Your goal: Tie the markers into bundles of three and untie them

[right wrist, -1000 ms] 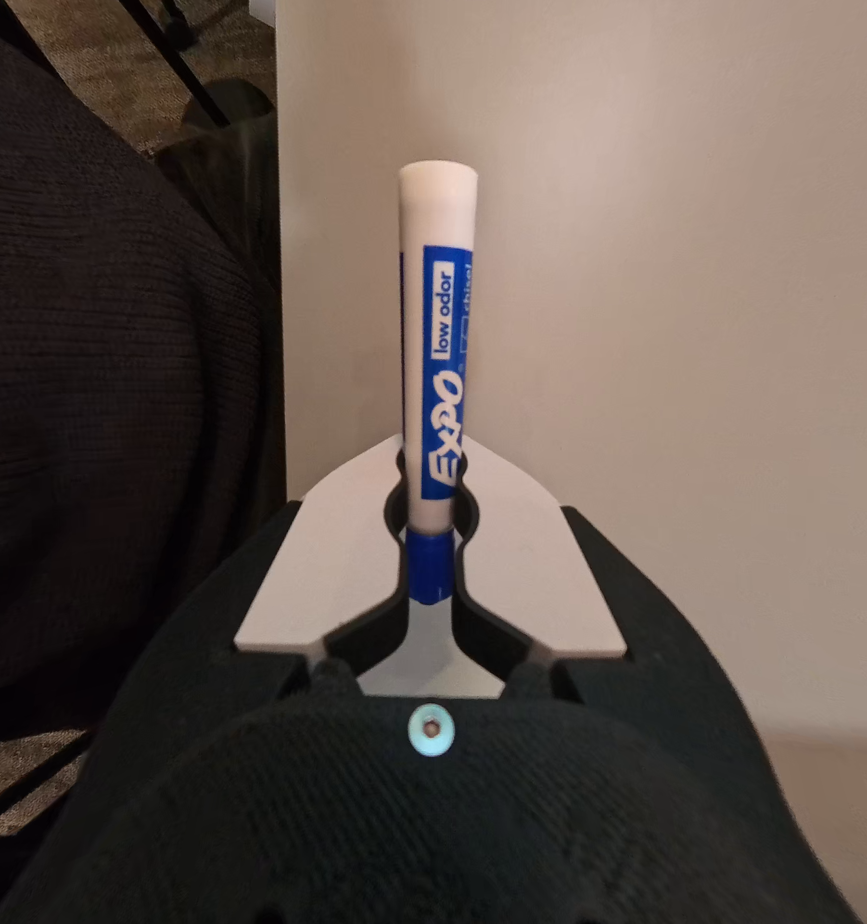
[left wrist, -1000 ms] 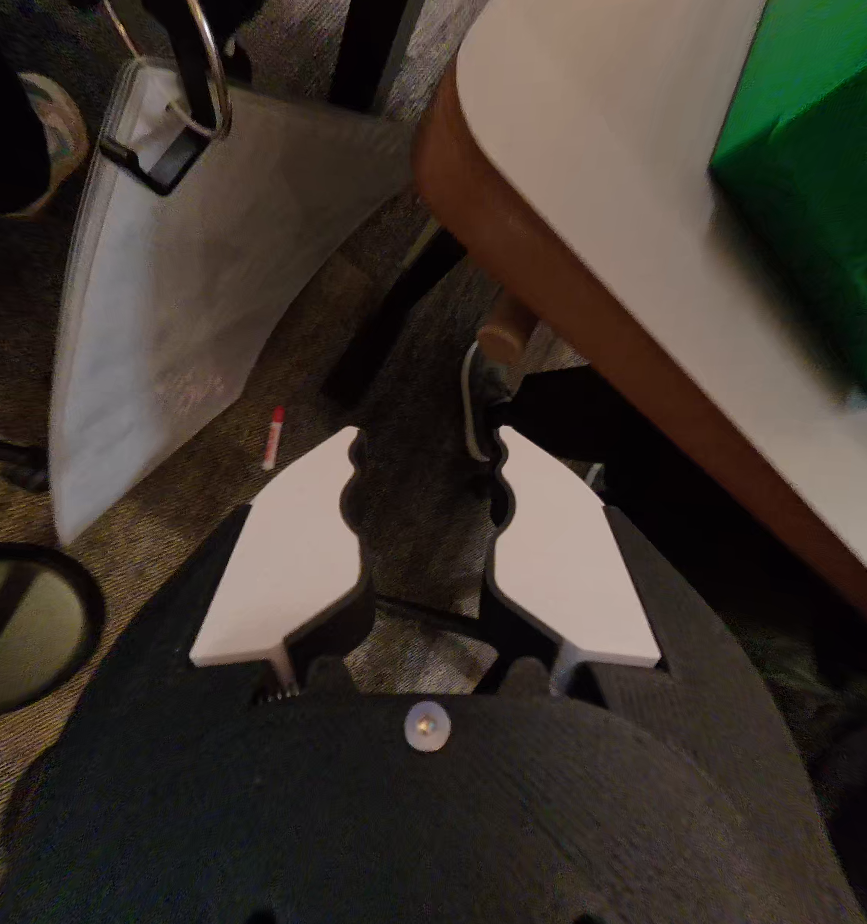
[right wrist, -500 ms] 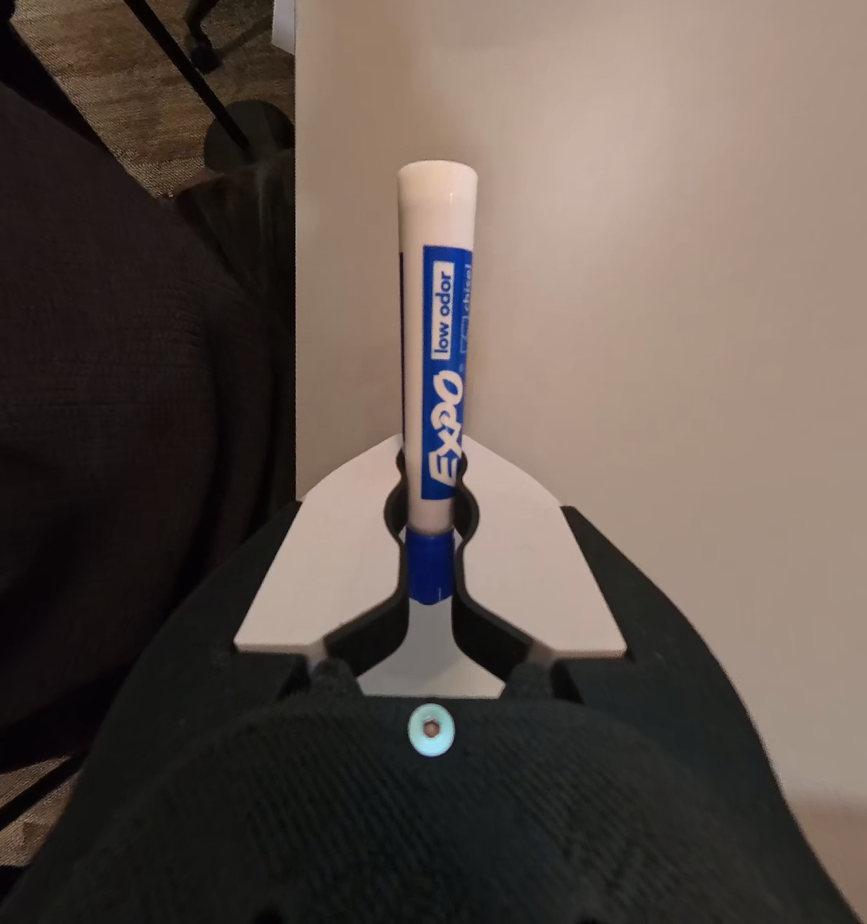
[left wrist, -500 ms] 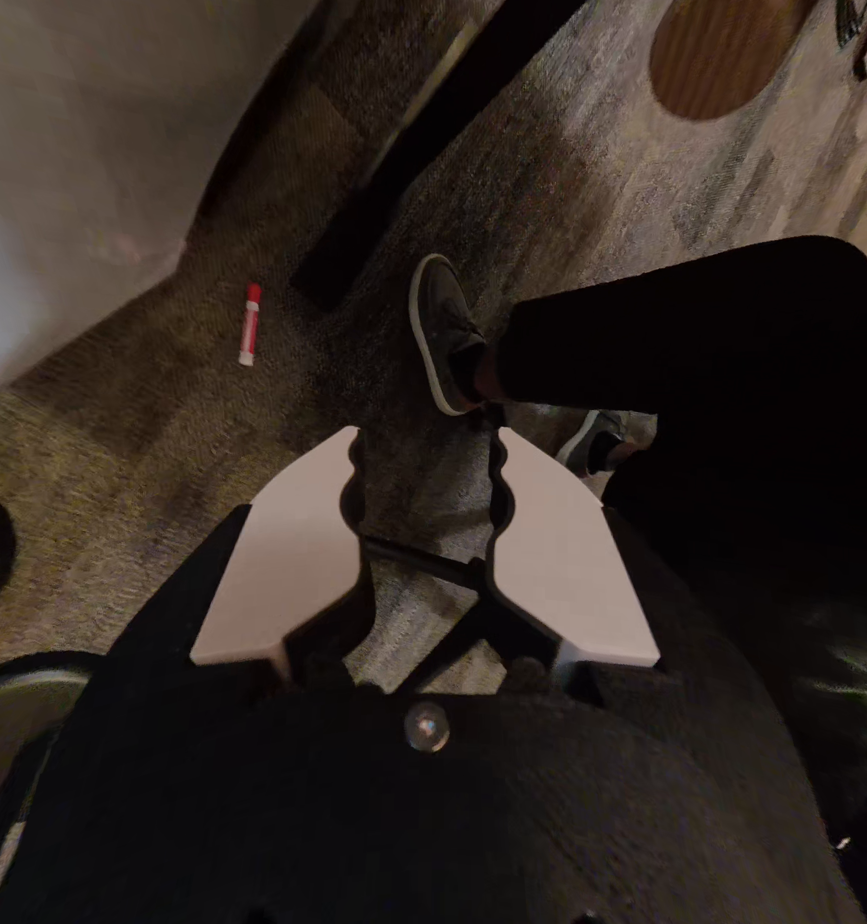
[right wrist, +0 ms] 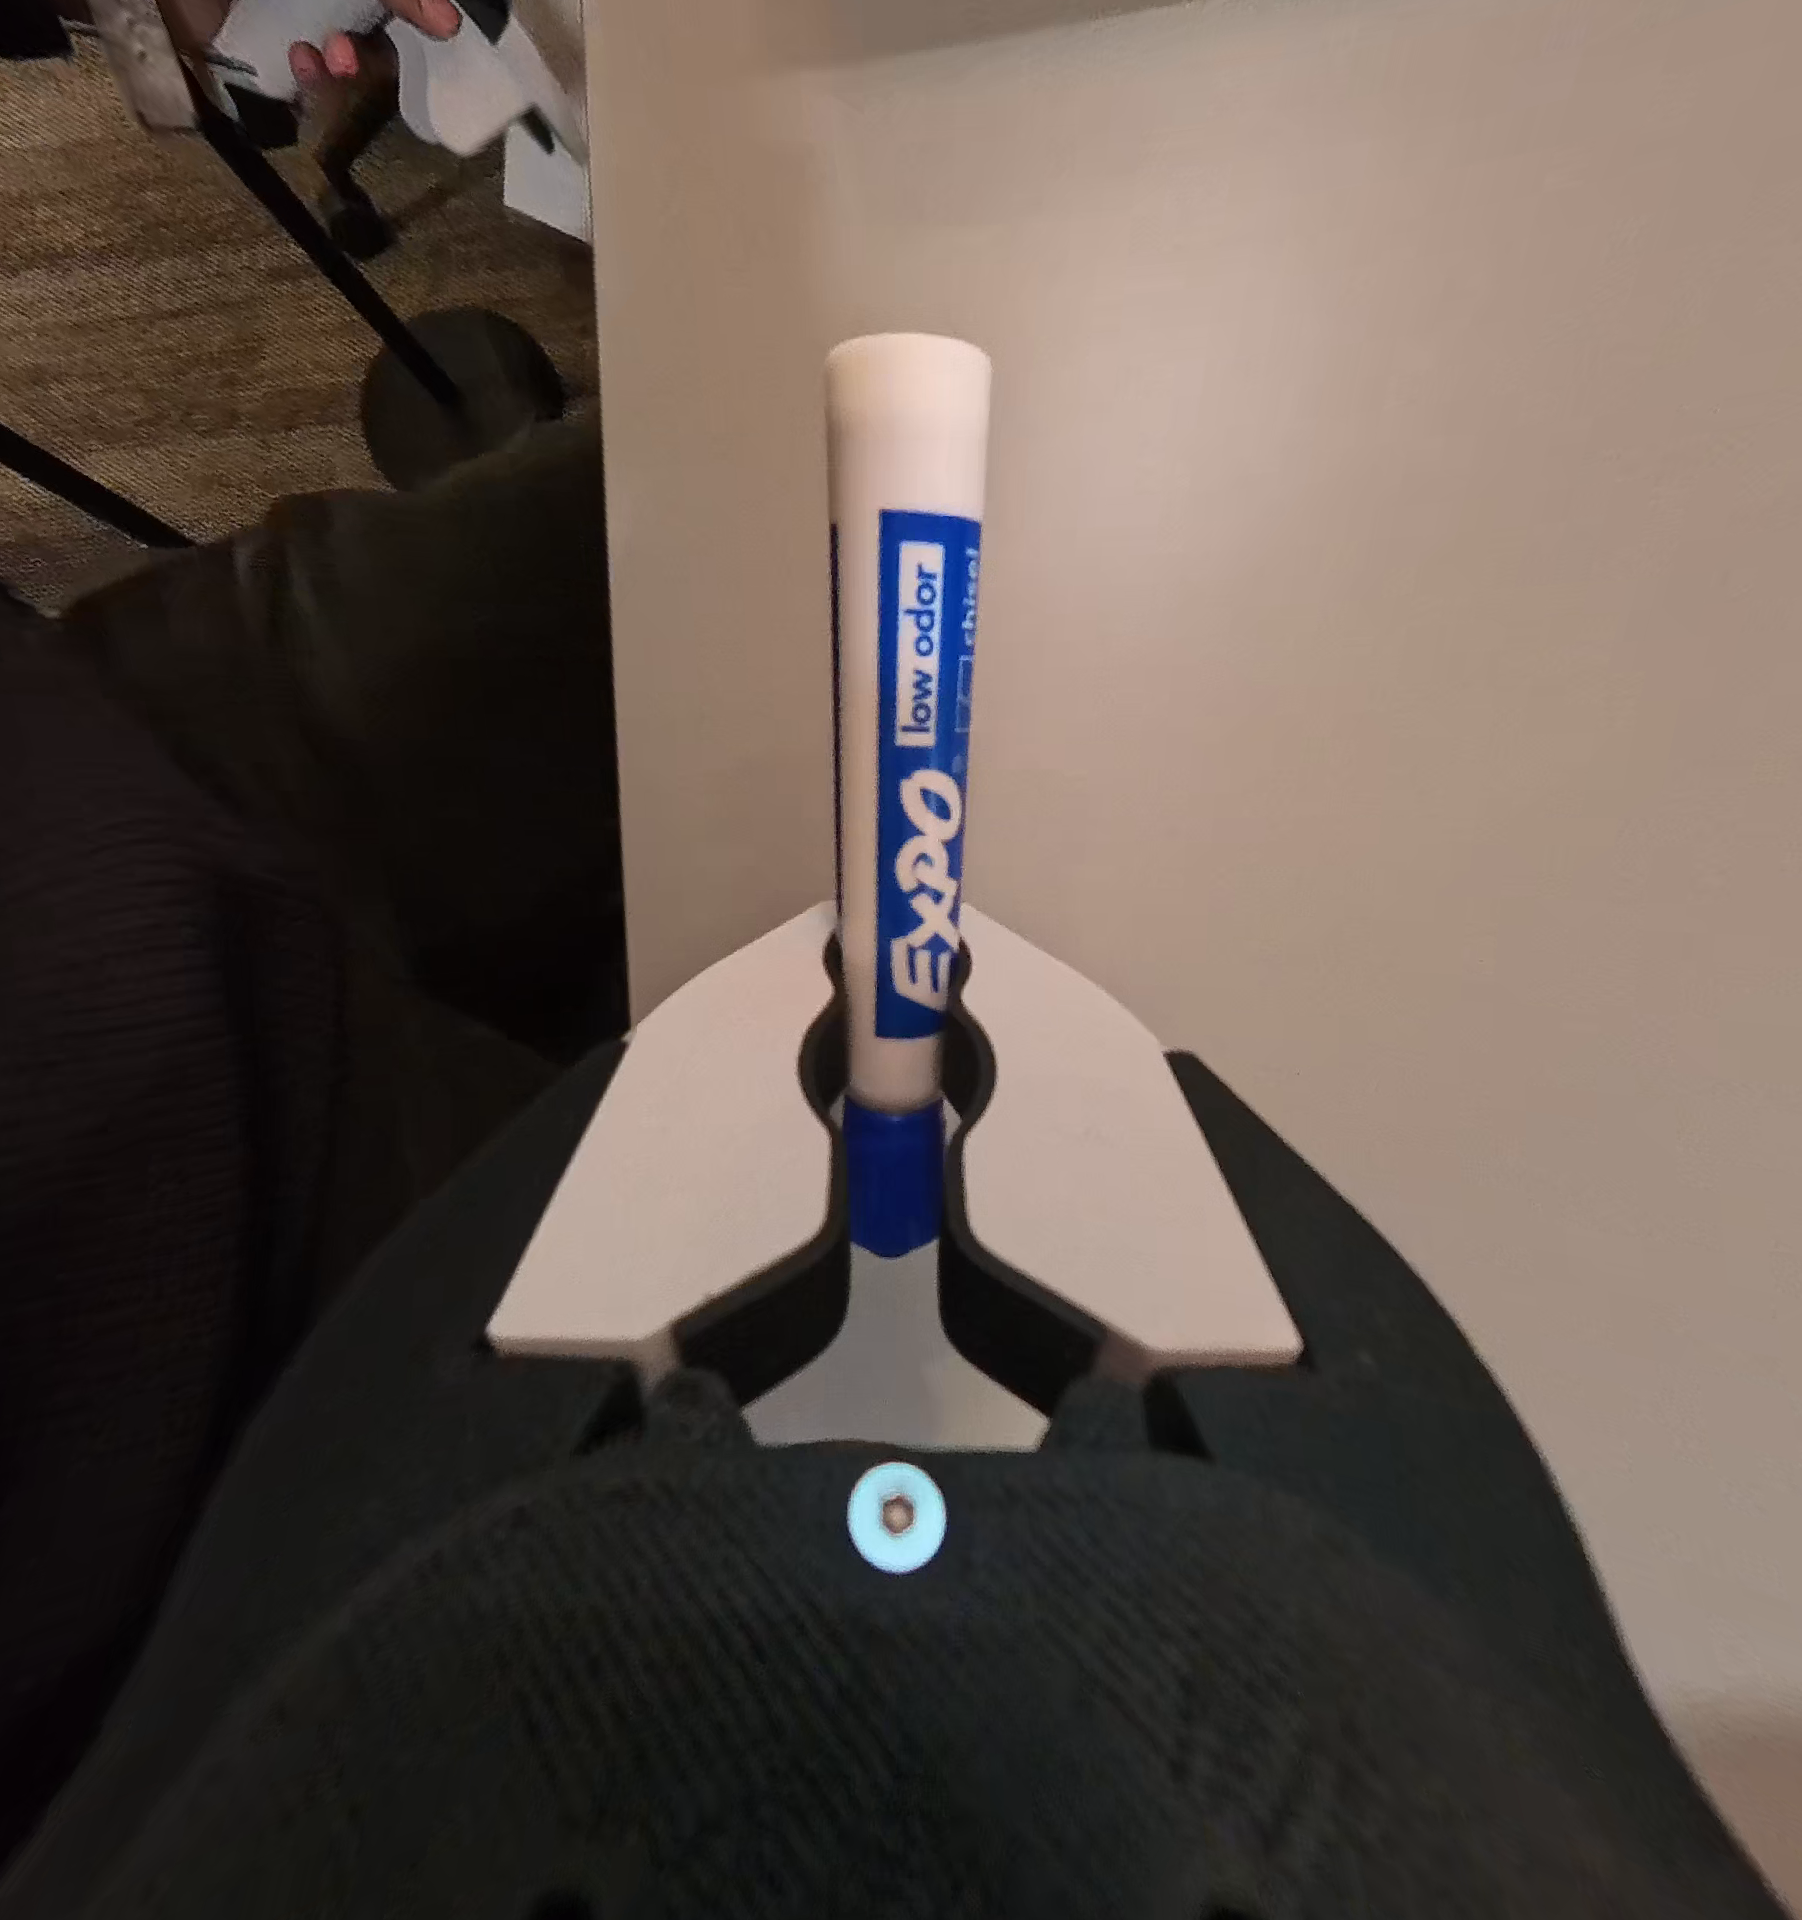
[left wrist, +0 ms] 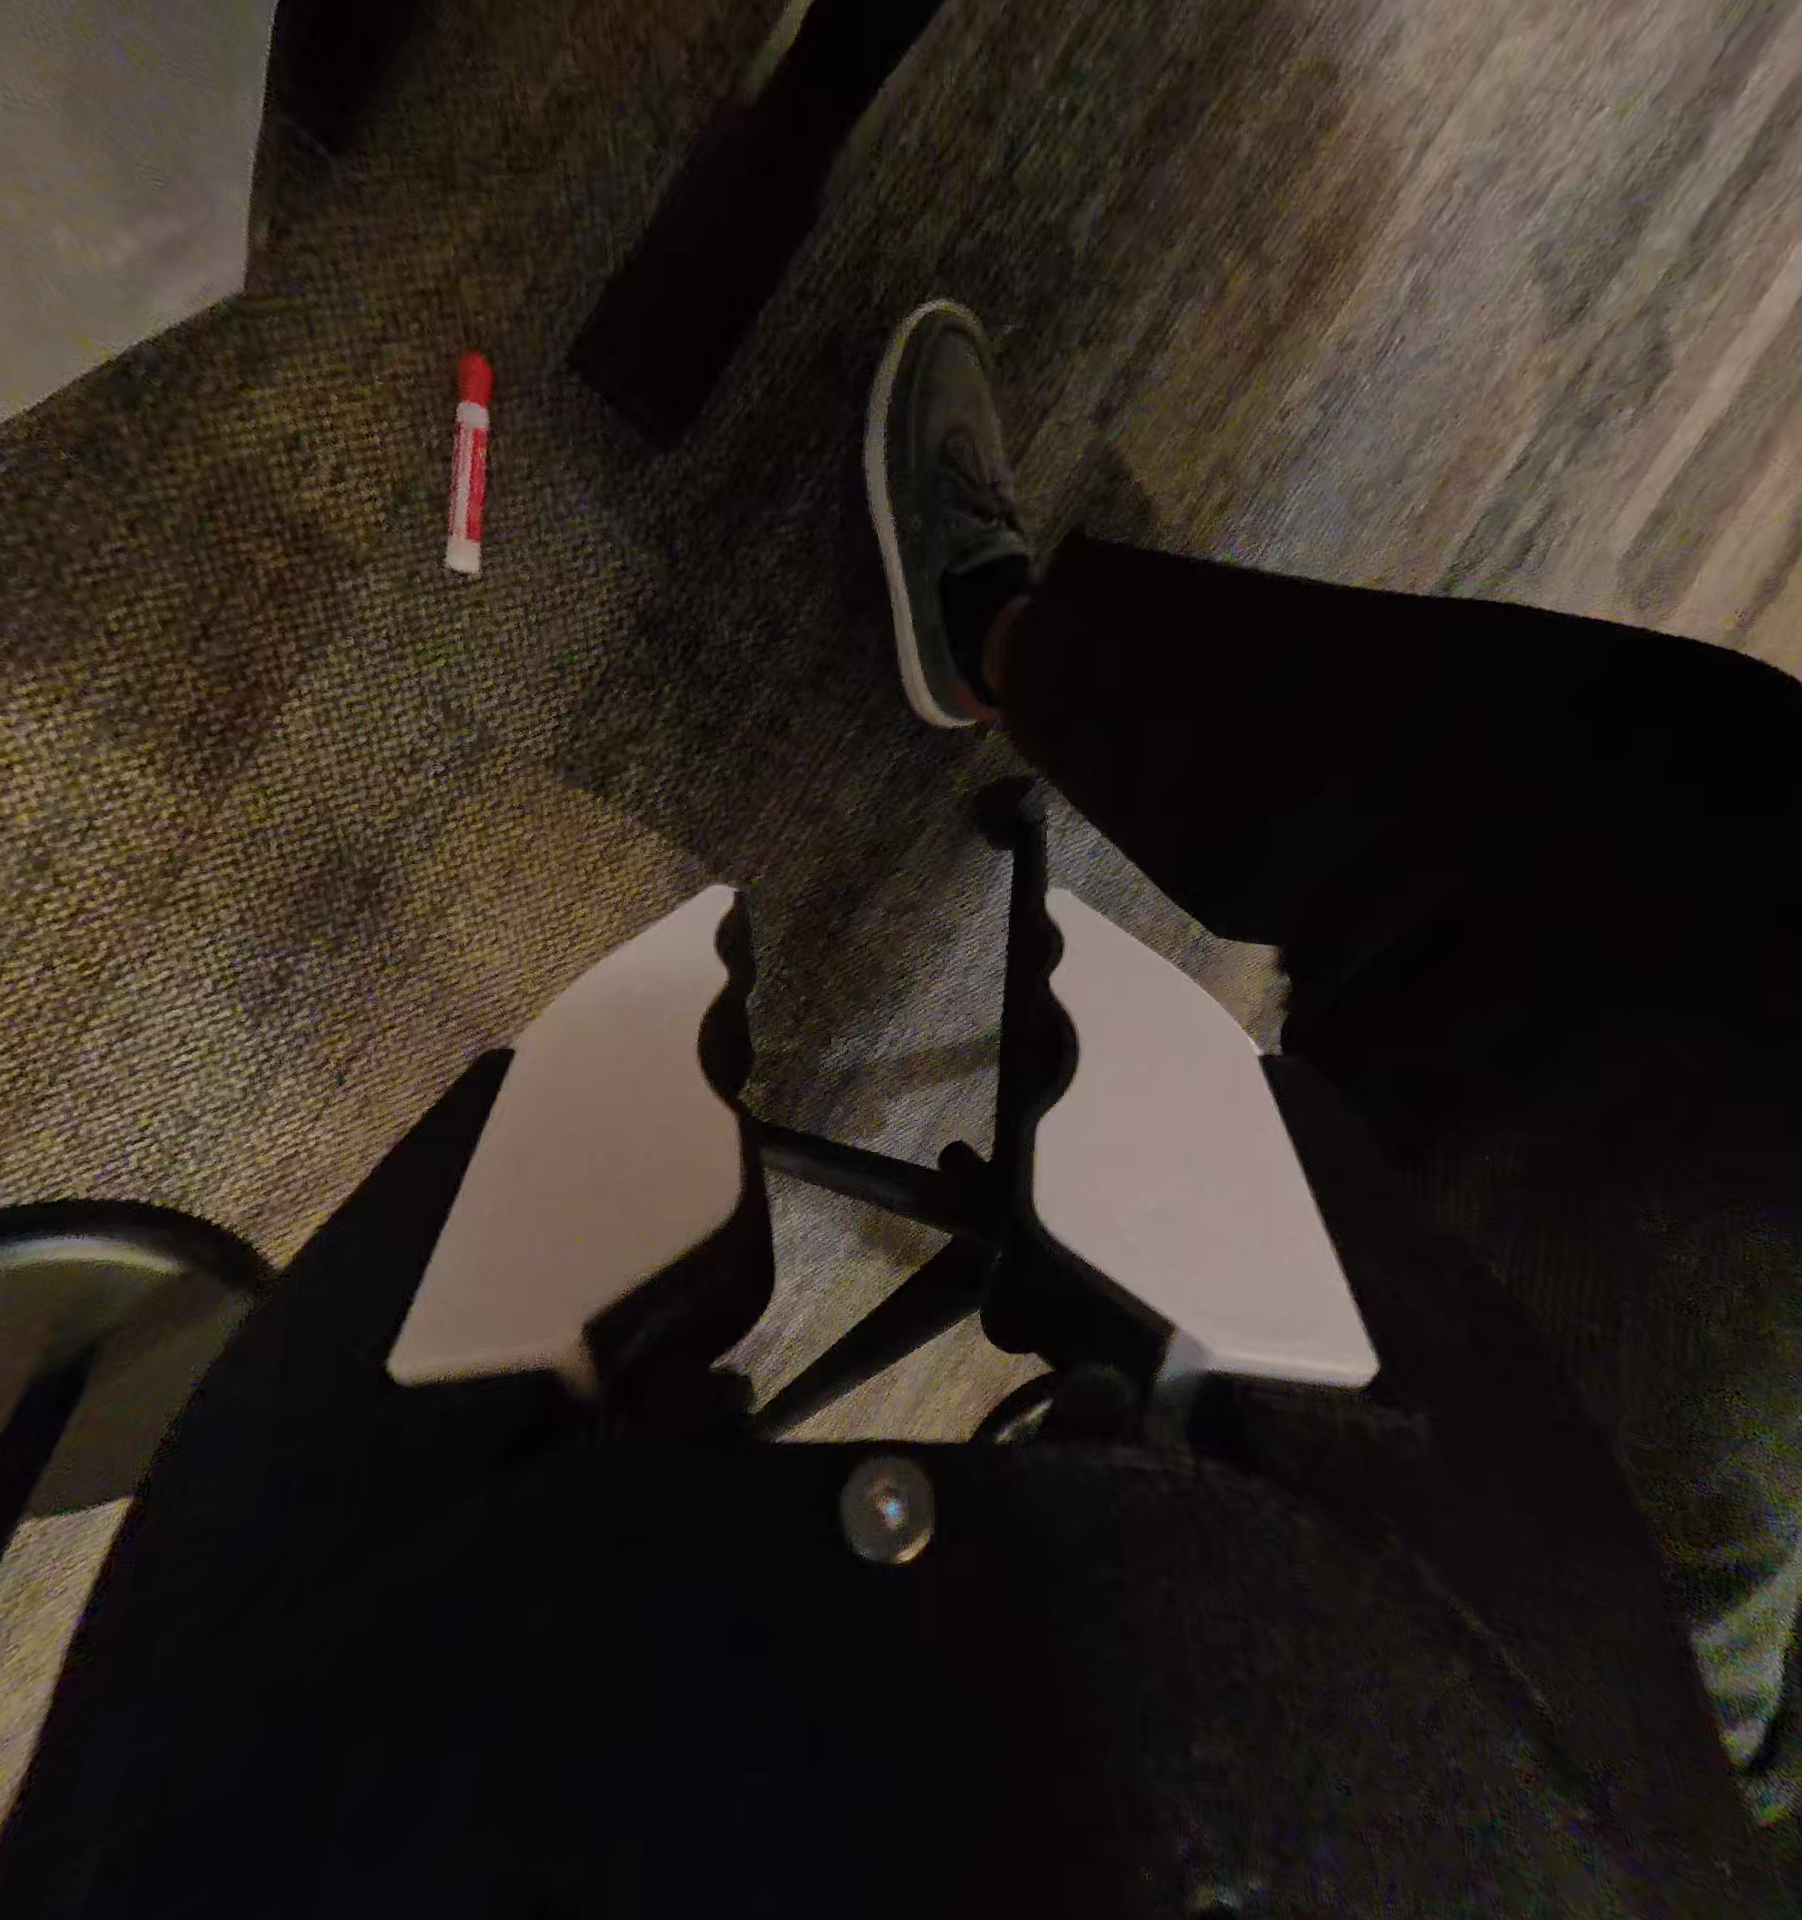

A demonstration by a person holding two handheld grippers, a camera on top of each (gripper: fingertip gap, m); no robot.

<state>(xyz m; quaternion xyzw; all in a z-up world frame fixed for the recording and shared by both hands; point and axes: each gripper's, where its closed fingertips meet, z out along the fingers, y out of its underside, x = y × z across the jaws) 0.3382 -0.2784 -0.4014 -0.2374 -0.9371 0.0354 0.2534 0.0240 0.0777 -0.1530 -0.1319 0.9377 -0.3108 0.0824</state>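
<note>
White marker (right wrist: 907, 665) with blue label and blue end, clamped upright in right gripper (right wrist: 899, 961), above pale counter (right wrist: 1396, 727), red-capped marker (left wrist: 468, 464) flat on carpet (left wrist: 253, 779), well beyond empty, parted left gripper (left wrist: 881, 914)

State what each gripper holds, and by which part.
Right gripper: blue marker, clamped near its blue end. Left gripper: open, nothing held.

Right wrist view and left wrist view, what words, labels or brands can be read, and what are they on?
White plastic marker with a blue label, clamped in the right tongs: white print runs along the label, legible, but I don't quote wording.
Small red-and-white marker lying on the brown carpet: label too small to read.
Left tongs, open: no writing visible.
</note>
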